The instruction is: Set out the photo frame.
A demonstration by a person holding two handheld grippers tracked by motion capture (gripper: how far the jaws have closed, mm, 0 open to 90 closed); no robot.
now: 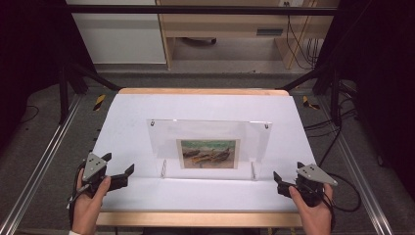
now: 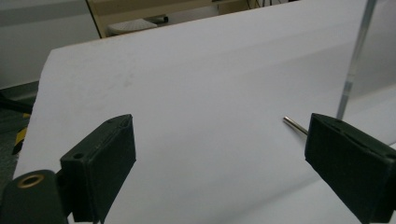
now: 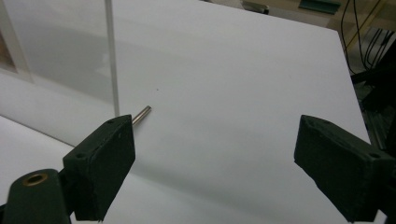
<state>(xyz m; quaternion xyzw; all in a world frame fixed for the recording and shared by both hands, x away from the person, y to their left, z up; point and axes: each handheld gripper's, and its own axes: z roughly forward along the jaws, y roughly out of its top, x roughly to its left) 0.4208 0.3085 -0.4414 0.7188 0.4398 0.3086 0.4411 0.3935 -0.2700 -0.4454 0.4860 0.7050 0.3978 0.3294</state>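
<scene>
A clear acrylic picture frame (image 1: 210, 142) stands upright in the middle of the white tabletop (image 1: 205, 105). It holds a small picture of boats (image 1: 208, 153) and rests on metal pin feet (image 1: 164, 168). My left gripper (image 1: 119, 163) is at the front left, a little apart from the frame's left edge, jaws open and empty. In the left gripper view my gripper (image 2: 219, 140) faces a metal pin (image 2: 294, 125) and the frame's edge (image 2: 355, 60). My right gripper (image 1: 288, 170) is at the front right, open and empty. In the right gripper view my gripper (image 3: 215, 140) faces a pin (image 3: 141, 114) and the frame's edge (image 3: 112, 60).
The table has a wooden rim (image 1: 200, 219) along the front. Metal rails (image 1: 44, 161) run along both sides, with black posts (image 1: 63, 93) behind. Cables (image 1: 337, 132) lie on the floor at the right. A cabinet (image 1: 220, 29) stands beyond the table.
</scene>
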